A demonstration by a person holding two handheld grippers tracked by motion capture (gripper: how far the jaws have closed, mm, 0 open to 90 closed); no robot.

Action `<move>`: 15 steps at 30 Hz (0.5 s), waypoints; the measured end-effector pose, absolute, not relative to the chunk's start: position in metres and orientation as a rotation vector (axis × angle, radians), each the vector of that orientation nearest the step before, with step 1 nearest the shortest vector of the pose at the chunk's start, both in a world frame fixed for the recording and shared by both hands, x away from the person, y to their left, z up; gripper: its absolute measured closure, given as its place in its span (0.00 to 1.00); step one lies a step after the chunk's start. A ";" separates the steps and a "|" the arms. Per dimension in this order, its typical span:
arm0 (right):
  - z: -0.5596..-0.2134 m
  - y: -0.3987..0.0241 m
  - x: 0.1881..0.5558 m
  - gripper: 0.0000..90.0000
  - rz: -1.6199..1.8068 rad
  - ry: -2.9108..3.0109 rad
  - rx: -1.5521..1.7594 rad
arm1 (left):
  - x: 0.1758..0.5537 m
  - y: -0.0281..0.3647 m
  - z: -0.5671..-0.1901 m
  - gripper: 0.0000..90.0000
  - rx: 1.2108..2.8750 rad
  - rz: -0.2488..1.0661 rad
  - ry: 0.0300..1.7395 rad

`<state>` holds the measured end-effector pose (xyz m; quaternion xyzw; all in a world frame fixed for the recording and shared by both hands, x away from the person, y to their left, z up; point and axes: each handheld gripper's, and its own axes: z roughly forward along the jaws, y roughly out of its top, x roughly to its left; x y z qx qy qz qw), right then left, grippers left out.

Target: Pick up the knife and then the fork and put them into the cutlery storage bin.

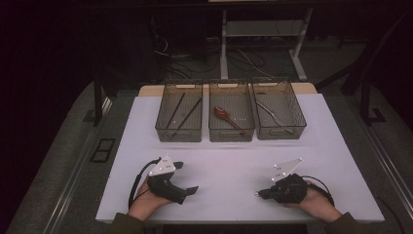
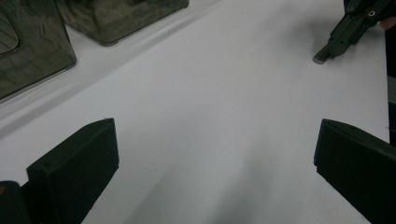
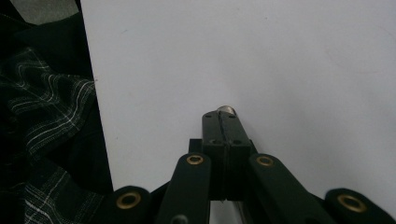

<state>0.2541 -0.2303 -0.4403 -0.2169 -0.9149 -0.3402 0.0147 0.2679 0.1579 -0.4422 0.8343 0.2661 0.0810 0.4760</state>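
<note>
Left gripper: we hold it low over the table near the front edge, jaws spread wide, nothing between them.
Right gripper: jaws pressed together with nothing held; its tip sits at or just above the table, we cannot tell which.
Bins: three in a row at the far side, well apart from both grippers.
Left bin: two dark sticks, lying aslant.
Middle bin: red spoon, bowl toward the far left.
Right bin: metal utensil, thin and pale, hard to make out.
Risk, reach: we judge the bin walls tall; a jaw coming in low could catch a rim and shove the bin.
Risk, grip: the sticks and utensil lie flat on the bin floor, so jaws may slide over them or pinch only one stick.
Risk, right tip: if dragged closed across the table, it could scrape the surface.
Risk, edge: both hands rest near the front edge; cables could snag there.
</note>
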 end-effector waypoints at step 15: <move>-0.441 -0.230 0.257 0.99 -1.052 -2.891 -0.684 | 0.268 0.158 -0.442 0.00 2.038 0.196 0.647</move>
